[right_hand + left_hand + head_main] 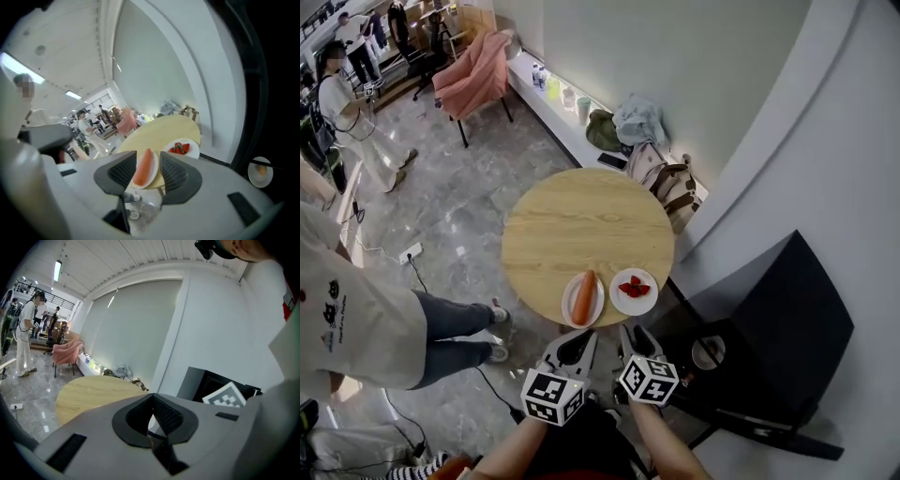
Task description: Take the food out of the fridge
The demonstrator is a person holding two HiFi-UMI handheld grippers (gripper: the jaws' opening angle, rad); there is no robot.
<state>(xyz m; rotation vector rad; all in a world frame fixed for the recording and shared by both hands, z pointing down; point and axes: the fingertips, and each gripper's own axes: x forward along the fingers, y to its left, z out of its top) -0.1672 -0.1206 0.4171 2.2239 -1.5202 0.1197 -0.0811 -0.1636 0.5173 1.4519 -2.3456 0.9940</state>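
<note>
right gripper [148,158] wide open, nothing between the pads. the carrot plate [144,168] only shows through the gap, out on the table [154,131], not gripped. left gripper [151,405] has its jaws closed together, empty

carrot plate and strawberry plate [182,148] sit side by side at the table's near edge, so those two look done. what's left, as far as I can judge: one small fridge plate [708,352] inside the black fridge [787,319], with something pale orange on it, too small to name

key relation: in head view both grippers point to 12, toward the table. the fridge plate lies at about 3 o'clock from the right gripper, near it. the left gripper is farther off, with the right one in between. right gripper view agrees: plate at 4 o'clock, well off the jaw line. plate is round, so no long axis to line up on. likely next move: right hand swings clockwise toward 3 and goes in for the rim
</note>
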